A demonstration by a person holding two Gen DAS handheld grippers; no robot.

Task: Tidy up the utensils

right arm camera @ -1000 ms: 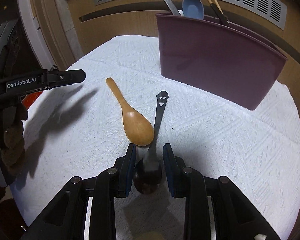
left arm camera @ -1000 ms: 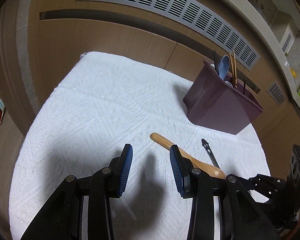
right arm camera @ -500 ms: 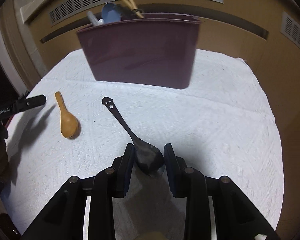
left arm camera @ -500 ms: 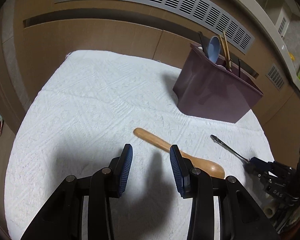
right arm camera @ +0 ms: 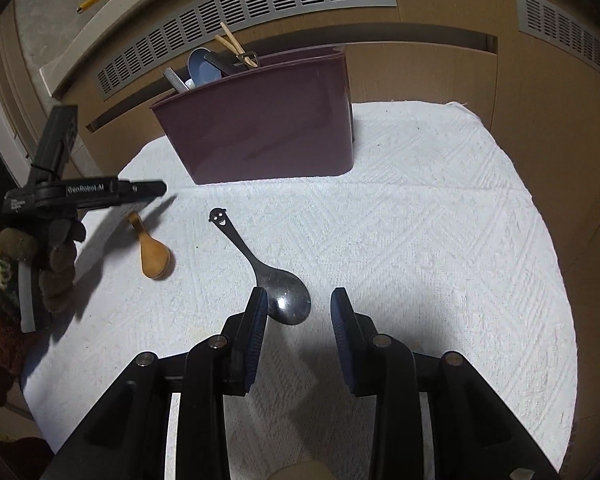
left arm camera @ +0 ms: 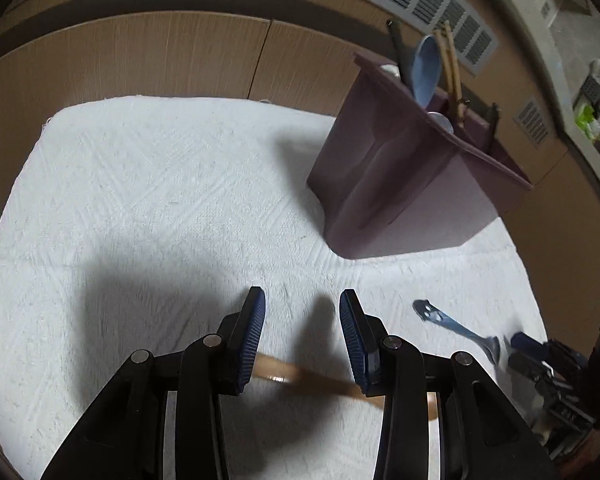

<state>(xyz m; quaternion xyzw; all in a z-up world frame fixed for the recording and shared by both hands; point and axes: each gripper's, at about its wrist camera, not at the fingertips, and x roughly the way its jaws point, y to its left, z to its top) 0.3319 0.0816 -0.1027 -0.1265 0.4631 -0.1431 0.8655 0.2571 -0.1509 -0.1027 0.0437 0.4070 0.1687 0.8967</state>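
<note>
At lower centre of the right wrist view the metal spoon (right arm camera: pixel 286 300) lies on the cloth (right arm camera: pixel 440 248) between the right gripper's (right arm camera: pixel 298 318) opening, non-touching jaws, while the left gripper (left arm camera: pixel 302 334), half apart, is best lowered squarely over the wooden spoon (left arm camera: pixel 300 374) before closing.

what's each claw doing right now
left claw: open, empty, over the wooden spoon
right claw: opening, metal spoon lies loose between its fingers

You could read "GenRobot.AI" in white on the left gripper (right arm camera: pixel 100 194) (smaller print beside it stayed illegible).
</note>
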